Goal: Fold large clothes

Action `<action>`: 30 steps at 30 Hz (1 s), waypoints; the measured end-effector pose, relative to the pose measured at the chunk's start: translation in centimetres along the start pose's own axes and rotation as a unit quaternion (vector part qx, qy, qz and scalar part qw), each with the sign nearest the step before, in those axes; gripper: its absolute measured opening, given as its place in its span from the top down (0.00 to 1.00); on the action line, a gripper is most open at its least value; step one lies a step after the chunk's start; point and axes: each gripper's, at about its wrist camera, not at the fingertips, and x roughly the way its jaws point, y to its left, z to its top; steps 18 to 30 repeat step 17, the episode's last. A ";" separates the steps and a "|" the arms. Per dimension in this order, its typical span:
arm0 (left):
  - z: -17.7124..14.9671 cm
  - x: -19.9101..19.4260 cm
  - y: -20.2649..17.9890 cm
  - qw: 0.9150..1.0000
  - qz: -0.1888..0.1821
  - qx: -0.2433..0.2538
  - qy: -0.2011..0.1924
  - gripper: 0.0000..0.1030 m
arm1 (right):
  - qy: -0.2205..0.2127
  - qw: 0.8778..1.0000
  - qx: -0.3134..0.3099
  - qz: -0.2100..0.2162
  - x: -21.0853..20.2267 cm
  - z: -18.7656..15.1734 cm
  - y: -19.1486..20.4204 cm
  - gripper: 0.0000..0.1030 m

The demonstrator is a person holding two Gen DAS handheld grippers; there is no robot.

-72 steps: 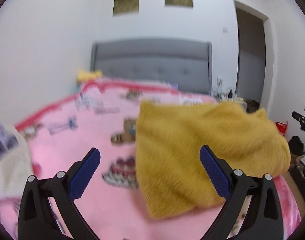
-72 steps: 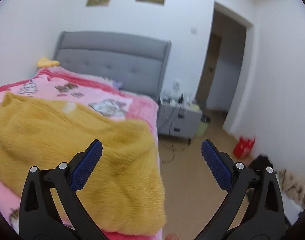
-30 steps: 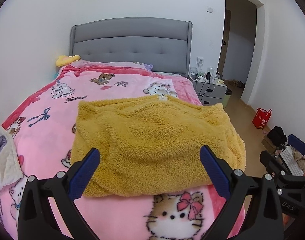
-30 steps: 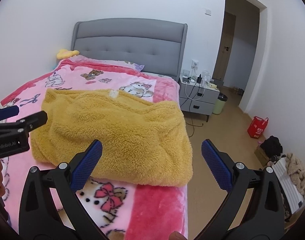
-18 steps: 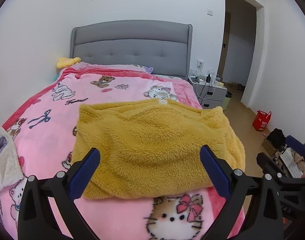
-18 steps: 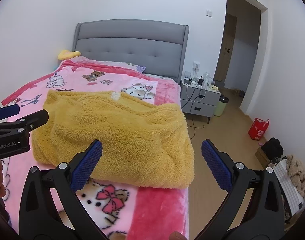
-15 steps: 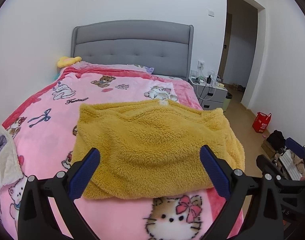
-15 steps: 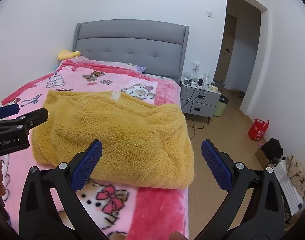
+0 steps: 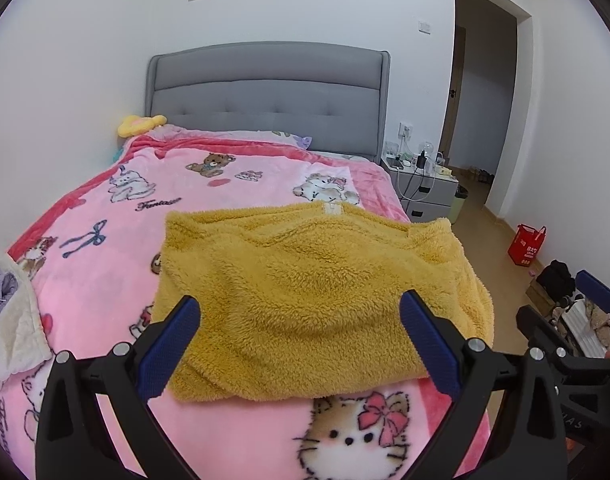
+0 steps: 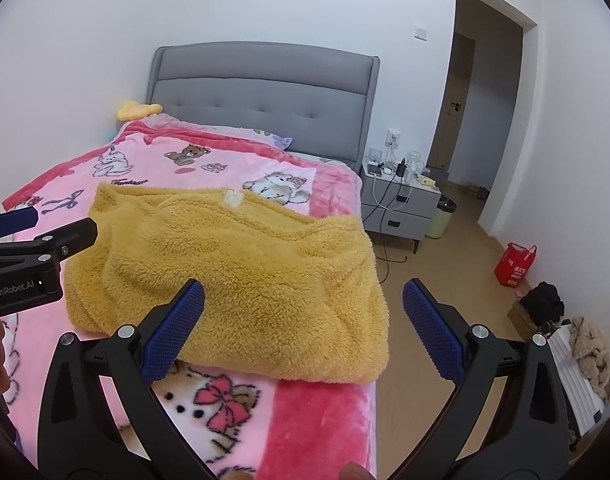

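Fleece (image 9: pixel 317 296), mustard-yellow and thick-piled, is shown lying folded on the pink blanket (image 9: pixel 105 280) near the foot of the bed, its white label (image 10: pixel 232 199) at the far edge, toward 12 o'clock. In the right wrist view the right-hand end of the fleece is seen to reach the blanket's red border at 3 o'clock, close to the bed edge above the floor (image 10: pixel 425 320).

Left gripper (image 9: pixel 301 344) and right gripper (image 10: pixel 303 328) are both held above and short of the near hem; the jaws of each are spread wide and nothing is pinched.

Risks, as judged from this arrangement:
- The bulky pile is likely to resist creasing, so a further fold may spring open once released.
- If only the top layer is pinched, the layers below may be left behind and the stack dragged askew.
- A pull toward 3 o'clock may carry the overhanging end off the bed.
- The soft blanket may be caught together with the fleece if the jaws are closed too low.
- With both grippers at 6 o'clock and close together, a collision is possible.
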 end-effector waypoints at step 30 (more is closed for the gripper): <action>0.1 -0.4 -0.5 1.000 0.020 0.019 -0.008 0.05 | -0.001 1.000 0.001 0.002 0.1 0.6 0.2 0.08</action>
